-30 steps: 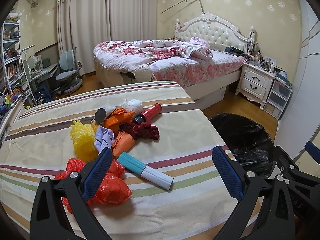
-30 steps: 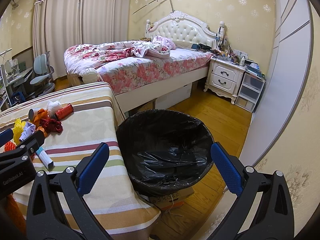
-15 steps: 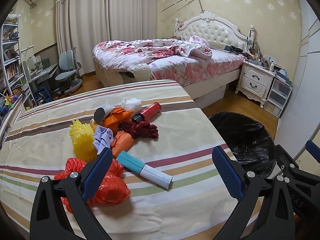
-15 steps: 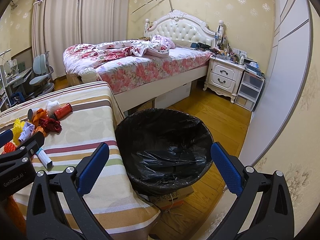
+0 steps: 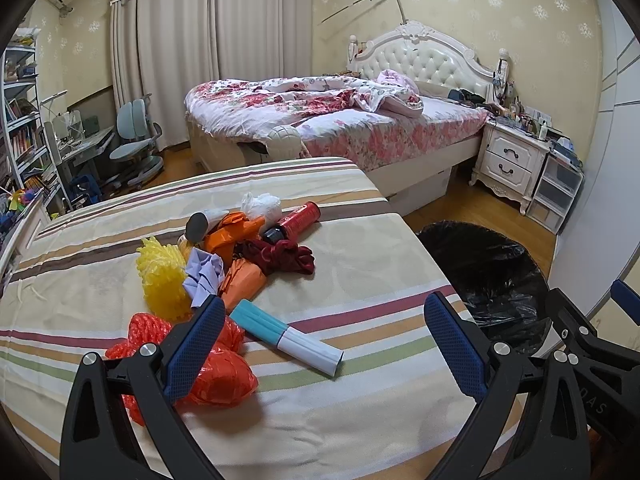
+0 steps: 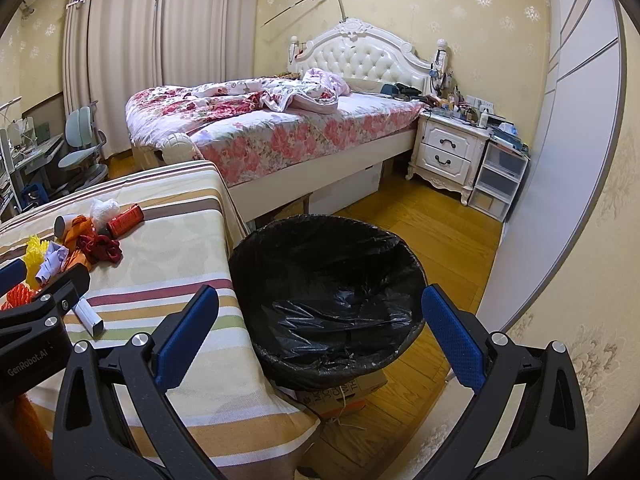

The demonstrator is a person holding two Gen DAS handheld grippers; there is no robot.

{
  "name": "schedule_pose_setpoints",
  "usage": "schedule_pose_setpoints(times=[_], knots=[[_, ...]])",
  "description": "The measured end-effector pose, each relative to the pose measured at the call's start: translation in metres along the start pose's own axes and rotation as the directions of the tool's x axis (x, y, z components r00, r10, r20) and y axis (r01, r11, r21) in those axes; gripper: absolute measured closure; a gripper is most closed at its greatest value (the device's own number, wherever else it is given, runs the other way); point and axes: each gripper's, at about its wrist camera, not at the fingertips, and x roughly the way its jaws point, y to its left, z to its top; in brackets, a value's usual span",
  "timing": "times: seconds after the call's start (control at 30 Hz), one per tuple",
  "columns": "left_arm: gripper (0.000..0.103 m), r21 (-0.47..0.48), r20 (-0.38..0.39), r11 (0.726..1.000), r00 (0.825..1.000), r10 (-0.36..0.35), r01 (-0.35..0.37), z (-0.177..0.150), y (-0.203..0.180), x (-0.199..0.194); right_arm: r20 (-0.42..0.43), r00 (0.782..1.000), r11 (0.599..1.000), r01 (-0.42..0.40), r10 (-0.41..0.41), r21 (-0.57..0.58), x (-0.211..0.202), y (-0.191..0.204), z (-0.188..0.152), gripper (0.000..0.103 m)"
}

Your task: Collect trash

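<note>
While both jaws gaping: teal-and-white tube (image 5: 286, 337) flat on striped table (image 5: 360, 264), white end toward bin (image 6: 328, 300).

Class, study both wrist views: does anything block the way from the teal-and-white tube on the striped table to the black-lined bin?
Nothing visible does. The tube lies apart from the pile, bare striped table runs to the edge, and the bin stands open beside it, below table height.
</note>
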Motion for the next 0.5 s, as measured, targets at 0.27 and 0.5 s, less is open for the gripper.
schedule_pose_setpoints(times=[0.27, 0.5], knots=[[0.006, 0.000, 0.001, 1.000, 1.000, 0.001, -0.001, 0.0005, -0.0001, 0.0000, -0.002, 1.000, 1.000, -0.001, 0.001, 0.001, -0.0002, 0.0000, 0.0004, 0.004], [0.006, 0.001, -0.001, 1.000, 1.000, 0.001, -0.001, 0.0005, -0.0003, 0.0000, -0.004, 1.000, 1.000, -0.001, 0.001, 0.001, 0.0003, -0.0006, 0.0002, 0.004]])
